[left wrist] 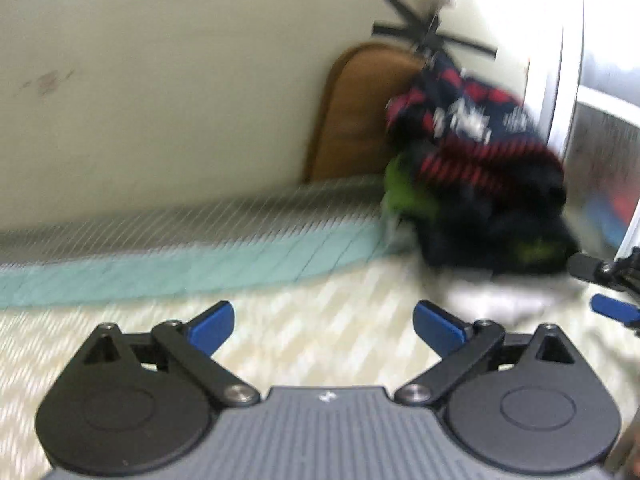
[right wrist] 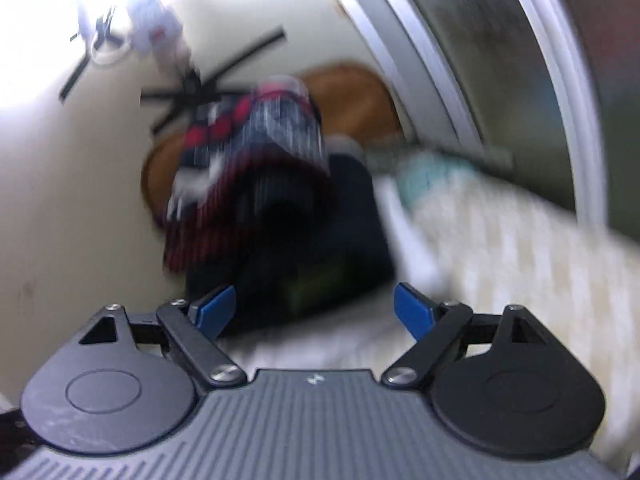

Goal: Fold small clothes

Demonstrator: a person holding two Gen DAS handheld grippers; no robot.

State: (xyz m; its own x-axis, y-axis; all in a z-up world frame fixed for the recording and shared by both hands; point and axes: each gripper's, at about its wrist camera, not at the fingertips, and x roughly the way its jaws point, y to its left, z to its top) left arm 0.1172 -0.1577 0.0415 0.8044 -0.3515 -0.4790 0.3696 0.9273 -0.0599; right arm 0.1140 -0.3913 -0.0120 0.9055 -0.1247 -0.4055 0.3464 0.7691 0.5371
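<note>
A pile of small clothes (left wrist: 476, 168) lies on the bed against the wall: a navy and red striped piece on top, dark navy and green pieces under it. A white garment (left wrist: 504, 300) lies flat in front of the pile. My left gripper (left wrist: 323, 322) is open and empty over the cream patterned bedspread (left wrist: 280, 332), left of the pile. My right gripper (right wrist: 314, 308) is open and empty, close in front of the pile (right wrist: 280, 208); it also shows at the right edge of the left wrist view (left wrist: 604, 288). Both views are blurred.
A brown cushion (left wrist: 352, 112) leans on the cream wall (left wrist: 160, 80) behind the pile. A teal blanket strip (left wrist: 180, 268) runs along the wall side of the bed. A metal-framed window (right wrist: 500, 80) stands to the right. Black tape strips (left wrist: 404, 20) are on the wall.
</note>
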